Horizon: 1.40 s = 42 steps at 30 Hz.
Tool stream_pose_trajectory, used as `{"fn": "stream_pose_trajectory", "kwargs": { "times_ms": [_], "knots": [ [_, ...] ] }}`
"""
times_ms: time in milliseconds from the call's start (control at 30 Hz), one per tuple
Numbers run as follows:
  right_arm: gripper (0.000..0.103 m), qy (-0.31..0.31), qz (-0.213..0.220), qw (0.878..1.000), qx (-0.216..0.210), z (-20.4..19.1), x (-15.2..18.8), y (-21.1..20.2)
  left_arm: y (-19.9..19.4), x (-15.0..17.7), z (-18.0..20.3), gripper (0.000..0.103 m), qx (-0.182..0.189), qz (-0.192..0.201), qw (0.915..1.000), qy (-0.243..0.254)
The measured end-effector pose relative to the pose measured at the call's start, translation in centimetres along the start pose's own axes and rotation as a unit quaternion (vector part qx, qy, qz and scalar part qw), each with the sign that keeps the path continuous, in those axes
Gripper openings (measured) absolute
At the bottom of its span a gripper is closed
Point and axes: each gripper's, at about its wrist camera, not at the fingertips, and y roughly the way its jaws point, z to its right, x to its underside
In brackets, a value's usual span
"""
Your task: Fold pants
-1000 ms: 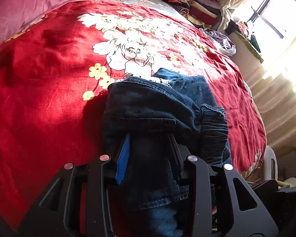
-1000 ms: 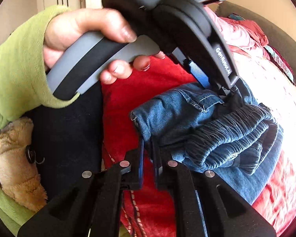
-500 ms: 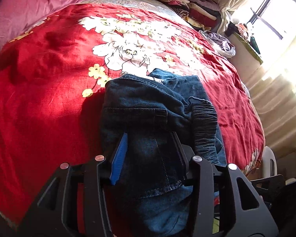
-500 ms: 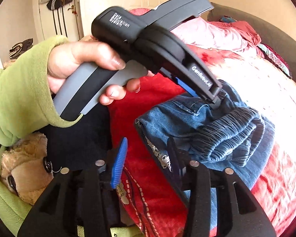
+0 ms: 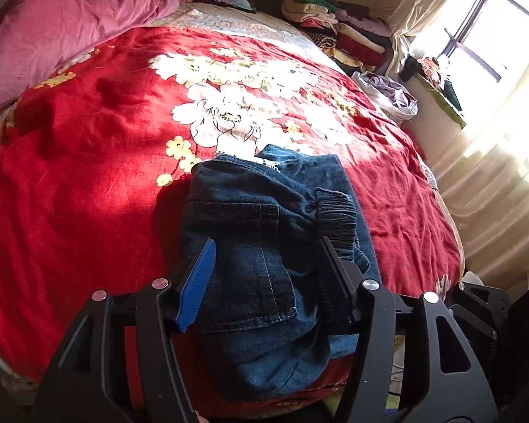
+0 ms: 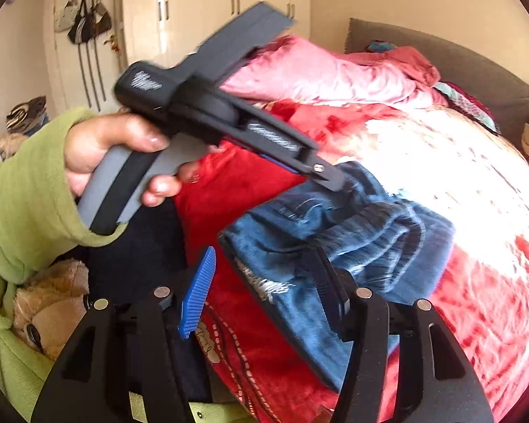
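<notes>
The blue denim pants (image 5: 264, 232) lie folded in a compact bundle on the red flowered bedspread (image 5: 88, 176), near the bed's front edge. My left gripper (image 5: 266, 264) is open, its jaws wide apart just above the near end of the bundle, holding nothing. In the right wrist view the pants (image 6: 352, 232) lie in front, with the elastic waistband on top. My right gripper (image 6: 264, 282) is open above the bundle's near corner, empty. The left gripper's body (image 6: 201, 112) shows there, held by a hand in a green sleeve, its fingertips (image 6: 331, 178) just above the pants.
A pink quilt (image 5: 53, 31) lies at the head of the bed. Stacked folded clothes (image 5: 335, 28) stand at the far corner by the window. A plush toy (image 6: 49, 313) and dark cloth sit by the bed's near edge. A wardrobe (image 6: 211, 10) stands behind.
Both grippers have opened and let go of the pants, which now rest on the bed. Both have drawn back and lifted a little from the bundle.
</notes>
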Motion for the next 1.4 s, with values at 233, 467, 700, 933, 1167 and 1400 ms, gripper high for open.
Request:
{"fn": "stream_pose_trajectory", "kwargs": {
  "times_ms": [233,467,700,933,1167,1400],
  "knots": [
    [0.069,0.019,0.032,0.999,0.038,1.4,-0.1,-2.5,-2.2,-0.1,1.1,0.062,-0.007,0.028,0.9996,0.007],
    [0.088,0.046,0.059,0.995,0.072,2.6,-0.1,-4.1,-3.8,0.0,1.9,0.068,-0.022,0.049,0.9984,0.019],
    [0.088,0.084,0.071,0.988,0.113,4.7,0.3,-5.3,-5.3,0.6,2.6,0.078,-0.048,0.073,0.9954,0.038],
    [0.089,0.124,0.063,0.979,0.148,6.5,0.9,-5.2,-5.4,1.2,2.4,0.083,-0.061,0.078,0.9942,0.042],
    [0.089,0.158,0.037,0.971,0.174,7.9,2.0,-3.9,-3.8,1.8,1.1,0.085,-0.07,0.063,0.995,0.033],
    [0.089,0.193,0.005,0.963,0.186,9.3,3.2,-1.9,-1.8,2.4,-0.3,0.087,-0.078,0.045,0.9958,0.019]
  ]
}}
